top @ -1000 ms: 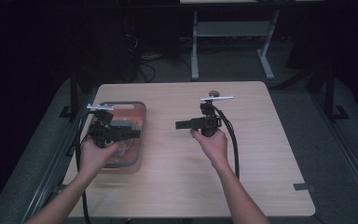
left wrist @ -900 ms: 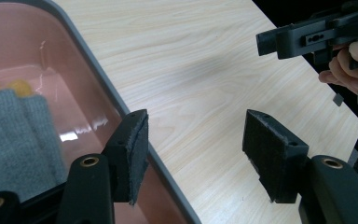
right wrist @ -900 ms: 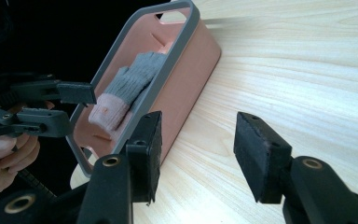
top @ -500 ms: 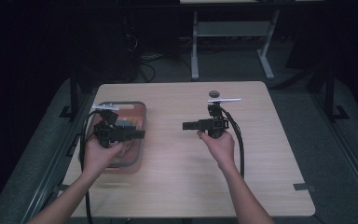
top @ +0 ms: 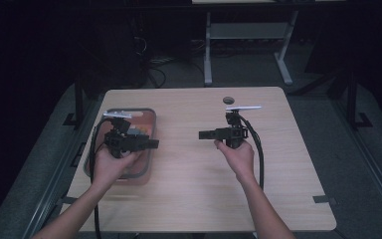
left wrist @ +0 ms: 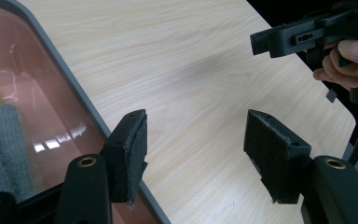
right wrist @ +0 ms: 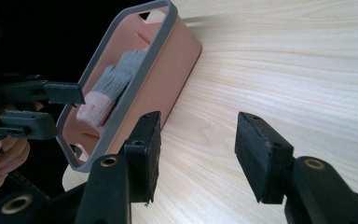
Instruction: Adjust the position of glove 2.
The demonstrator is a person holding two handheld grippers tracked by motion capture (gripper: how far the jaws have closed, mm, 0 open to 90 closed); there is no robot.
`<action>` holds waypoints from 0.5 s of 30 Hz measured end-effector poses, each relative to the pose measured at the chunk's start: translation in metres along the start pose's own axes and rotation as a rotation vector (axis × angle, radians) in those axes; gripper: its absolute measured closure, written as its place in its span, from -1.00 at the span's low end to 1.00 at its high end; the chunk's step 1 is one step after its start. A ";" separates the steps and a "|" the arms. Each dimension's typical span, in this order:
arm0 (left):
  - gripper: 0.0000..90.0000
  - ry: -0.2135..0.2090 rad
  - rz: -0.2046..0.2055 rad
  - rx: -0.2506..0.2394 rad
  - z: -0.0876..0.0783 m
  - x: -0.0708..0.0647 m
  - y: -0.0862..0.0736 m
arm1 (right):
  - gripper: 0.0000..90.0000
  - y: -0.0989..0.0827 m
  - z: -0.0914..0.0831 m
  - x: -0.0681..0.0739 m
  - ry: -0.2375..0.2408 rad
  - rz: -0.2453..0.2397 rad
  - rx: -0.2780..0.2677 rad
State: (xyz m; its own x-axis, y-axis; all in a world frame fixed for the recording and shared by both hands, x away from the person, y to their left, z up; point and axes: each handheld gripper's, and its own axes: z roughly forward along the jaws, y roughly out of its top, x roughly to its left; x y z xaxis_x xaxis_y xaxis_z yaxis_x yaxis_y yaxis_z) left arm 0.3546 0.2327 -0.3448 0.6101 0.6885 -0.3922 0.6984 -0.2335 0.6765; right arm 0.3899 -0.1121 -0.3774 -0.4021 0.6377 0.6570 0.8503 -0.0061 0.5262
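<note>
Holding both tools parted and empty: left gripper (top: 151, 144) above pink bin (top: 149, 115), right gripper (top: 204, 134) over bare table (top: 278, 164). Grey glove (right wrist: 116, 77) inside bin. Risk: snagging the bin rim, tipping it.

- One surface (top: 194, 189) of pale wood is seen in the high view.
- One pink bin (top: 148, 119) with a grey rim is counted on it, at its left side.
- One grey knitted glove (right wrist: 116, 77) with a pale pink cuff is seen lying in the bin; whether a second lies under it cannot be told.
- Two tools are counted: the left tool (top: 151, 144) and the right tool (top: 204, 134), each with two black jaws set apart.
- Two hands are counted, the left hand (top: 110, 164) and the right hand (top: 236, 155), one on each tool.
- One small dark round spot (top: 228, 100) is seen near the far edge of the surface.
</note>
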 end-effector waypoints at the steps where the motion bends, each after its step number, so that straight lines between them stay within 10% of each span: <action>1: -0.12 0.000 0.000 -0.001 0.001 -0.001 0.000 | 0.12 0.000 -0.001 -0.001 0.000 0.003 0.002; 15: -0.13 -0.018 0.014 0.016 0.015 -0.009 0.003 | 0.10 -0.008 -0.015 -0.018 -0.020 0.028 -0.009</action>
State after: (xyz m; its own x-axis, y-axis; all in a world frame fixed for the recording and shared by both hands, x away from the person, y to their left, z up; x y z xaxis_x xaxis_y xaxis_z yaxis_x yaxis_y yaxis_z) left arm 0.3570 0.2154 -0.3486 0.6259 0.6730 -0.3940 0.6958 -0.2539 0.6718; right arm 0.3849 -0.1349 -0.3853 -0.3716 0.6522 0.6608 0.8579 -0.0309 0.5129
